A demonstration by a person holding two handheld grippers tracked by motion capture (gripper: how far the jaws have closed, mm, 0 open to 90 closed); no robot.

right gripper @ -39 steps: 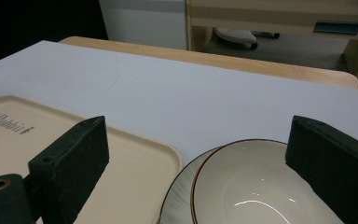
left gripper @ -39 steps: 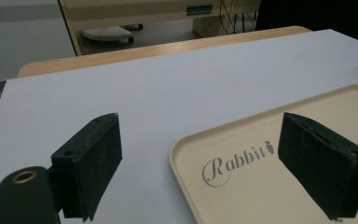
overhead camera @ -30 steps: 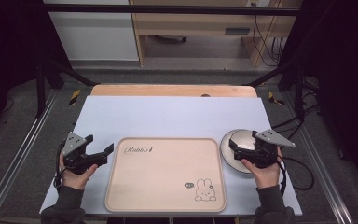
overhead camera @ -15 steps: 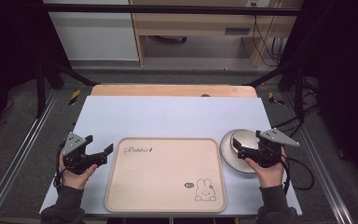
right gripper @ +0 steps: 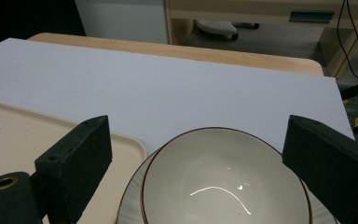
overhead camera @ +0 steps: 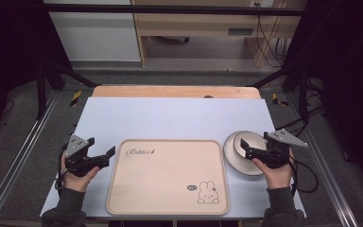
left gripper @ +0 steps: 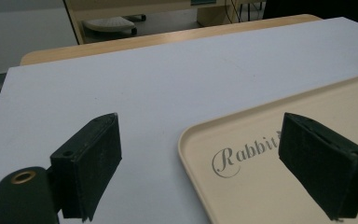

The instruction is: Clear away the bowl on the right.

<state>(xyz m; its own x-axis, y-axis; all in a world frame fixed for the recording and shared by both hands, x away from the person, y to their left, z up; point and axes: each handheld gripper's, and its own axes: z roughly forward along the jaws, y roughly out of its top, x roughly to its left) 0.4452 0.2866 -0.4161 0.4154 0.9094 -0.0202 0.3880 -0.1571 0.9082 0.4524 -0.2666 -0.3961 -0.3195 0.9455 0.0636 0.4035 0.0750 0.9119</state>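
Observation:
A beige tray (overhead camera: 168,177) with a rabbit drawing and the word "Rabbit" lies at the table's front middle. To its right a white bowl with a brown rim (overhead camera: 244,143) sits on a white plate (overhead camera: 234,163). My right gripper (overhead camera: 254,144) stands open at the bowl's right side. In the right gripper view the bowl (right gripper: 223,186) lies just ahead between the open jaws of the right gripper (right gripper: 198,126), untouched. My left gripper (overhead camera: 100,147) is open at the tray's left edge. In the left gripper view its jaws (left gripper: 200,126) straddle the tray's corner (left gripper: 242,154) with nothing between them.
The white table sheet (overhead camera: 170,118) is bare behind the tray, with a wooden strip (overhead camera: 175,91) along the far edge. Black frame rails (overhead camera: 38,137) run along both sides. A desk and cables (overhead camera: 264,33) stand beyond the table.
My right gripper has drawn back a little to the right, so more of the bowl shows. The left gripper, the tray and the dishes have stayed put.

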